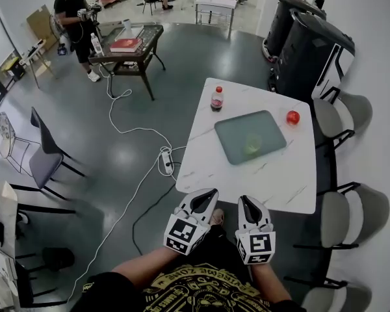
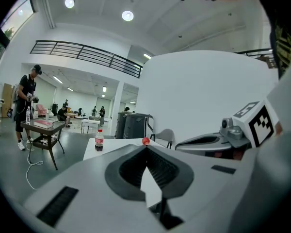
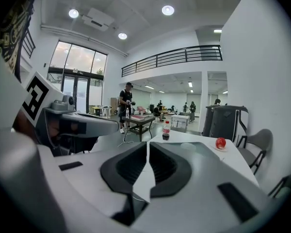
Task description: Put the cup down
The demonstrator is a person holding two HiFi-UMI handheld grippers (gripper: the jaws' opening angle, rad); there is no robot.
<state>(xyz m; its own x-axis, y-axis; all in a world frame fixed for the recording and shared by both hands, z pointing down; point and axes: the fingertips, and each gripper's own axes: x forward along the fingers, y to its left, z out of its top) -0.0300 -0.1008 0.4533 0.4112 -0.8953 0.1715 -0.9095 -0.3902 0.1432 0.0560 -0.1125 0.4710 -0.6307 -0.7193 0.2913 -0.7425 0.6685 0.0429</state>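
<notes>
A pale green see-through cup (image 1: 252,143) stands upright on a grey-green tray (image 1: 237,125) in the middle of the white marble table (image 1: 208,168). From the right gripper view the cup (image 3: 188,146) shows faintly beyond the jaw tips. Both grippers hang close to my body, short of the table's near edge and far from the cup. My left gripper (image 1: 211,192) (image 2: 146,147) is shut with nothing in it. Beside it, my right gripper (image 1: 244,200) (image 3: 148,143) is also shut and empty, only a thin slit showing between its pads.
A cola bottle (image 1: 216,99) stands at the table's far left corner and a red apple (image 1: 292,117) to the right of the tray. Grey chairs (image 1: 351,216) line the right side. A power strip (image 1: 166,162) and cables lie on the floor to the left.
</notes>
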